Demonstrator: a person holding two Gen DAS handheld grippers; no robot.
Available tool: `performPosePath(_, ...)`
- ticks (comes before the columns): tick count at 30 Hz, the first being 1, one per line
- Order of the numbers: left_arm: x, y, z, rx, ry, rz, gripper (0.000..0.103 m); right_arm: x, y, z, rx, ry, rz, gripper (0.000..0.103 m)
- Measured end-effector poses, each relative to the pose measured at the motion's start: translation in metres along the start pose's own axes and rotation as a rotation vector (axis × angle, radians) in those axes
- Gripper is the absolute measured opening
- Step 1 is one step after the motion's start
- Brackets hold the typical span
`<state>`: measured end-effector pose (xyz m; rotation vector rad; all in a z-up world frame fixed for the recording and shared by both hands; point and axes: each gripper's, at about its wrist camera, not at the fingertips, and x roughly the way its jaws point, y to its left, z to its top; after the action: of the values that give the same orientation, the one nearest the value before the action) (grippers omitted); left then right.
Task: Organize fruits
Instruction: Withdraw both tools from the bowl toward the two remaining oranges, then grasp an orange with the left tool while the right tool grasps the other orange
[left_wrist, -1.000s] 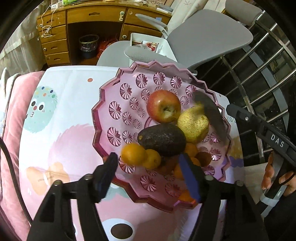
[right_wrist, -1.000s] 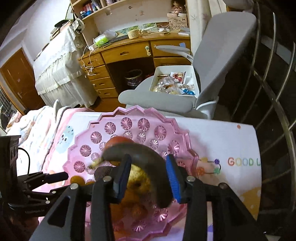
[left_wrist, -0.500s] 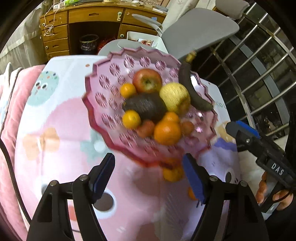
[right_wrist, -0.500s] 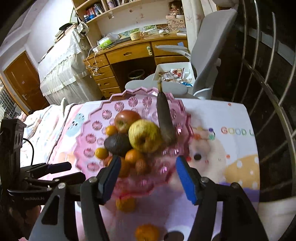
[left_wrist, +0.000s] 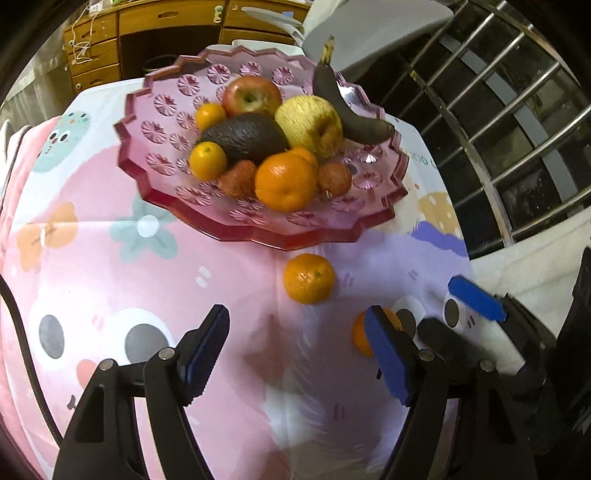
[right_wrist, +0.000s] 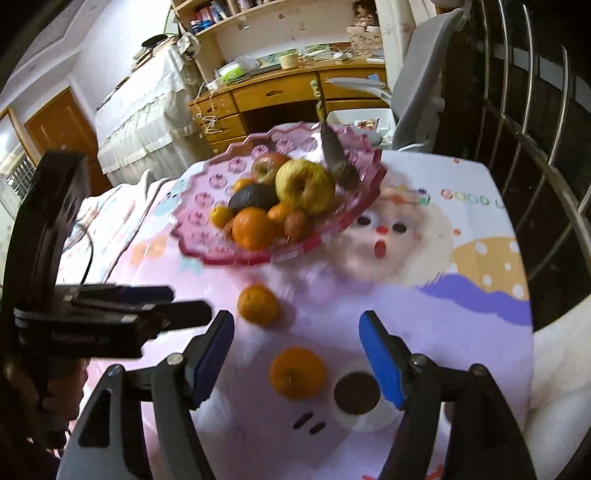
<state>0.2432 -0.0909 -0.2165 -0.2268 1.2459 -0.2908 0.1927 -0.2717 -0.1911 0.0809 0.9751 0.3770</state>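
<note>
A pink scalloped plate (left_wrist: 166, 110) (right_wrist: 207, 221) holds an apple (left_wrist: 251, 96), a yellow pear (left_wrist: 310, 122), an avocado (left_wrist: 243, 138), a dark banana (left_wrist: 347, 110) and several oranges. Two oranges lie loose on the cloth in front of it: one (left_wrist: 308, 278) (right_wrist: 258, 304) near the plate, the other (left_wrist: 358, 334) (right_wrist: 297, 373) closer to me. My left gripper (left_wrist: 295, 350) (right_wrist: 166, 302) stands open over bare cloth. My right gripper (right_wrist: 297, 358) (left_wrist: 458, 317) is opening, its fingers either side of the closer orange without pressing it.
The table wears a pink cartoon cloth (left_wrist: 110, 295). Behind it stand a grey office chair (right_wrist: 417, 85) and a wooden desk (right_wrist: 280, 96). A metal railing (right_wrist: 535, 155) runs along the right. A bed (right_wrist: 147, 99) is at the back left.
Both grippers have drawn back from the plate toward the table's near side. The right gripper let go of the dark banana, which now lies in the plate, and its jaws widened.
</note>
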Motion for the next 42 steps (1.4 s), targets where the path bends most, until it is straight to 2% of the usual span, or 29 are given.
performPosePath(4,0.014,-0.006,-0.002,0.027,-0.017,0.009,0.078,0.006,0.000,-0.018,0.006,-0.016,0.006,0.071)
performPosePath(15,0.053,-0.017,-0.001,0.074,-0.020,-0.004,0.078,0.035,0.006,-0.043,-0.064,0.030,-0.054,0.070)
performPosePath(17,0.056,-0.017,0.000,0.076,-0.020,-0.002,0.075,0.038,0.006,-0.044,-0.078,0.037,-0.061,0.067)
performPosePath(20,0.059,-0.016,0.001,0.075,-0.025,-0.005,0.070,0.043,0.005,-0.046,-0.083,0.054,-0.058,0.056)
performPosePath(22,0.061,-0.016,0.002,0.074,-0.023,-0.017,0.062,0.045,0.005,-0.047,-0.083,0.062,-0.046,0.051)
performPosePath(25,0.064,-0.016,0.002,0.071,-0.026,-0.040,0.054,0.046,0.006,-0.047,-0.088,0.067,-0.033,0.046)
performPosePath(30,0.063,-0.011,0.001,0.060,-0.041,-0.039,0.039,0.047,0.006,-0.048,-0.092,0.067,-0.033,0.046)
performPosePath(42,0.038,0.011,-0.009,0.031,-0.008,-0.062,0.039,0.046,0.019,-0.042,-0.052,0.147,-0.068,0.045)
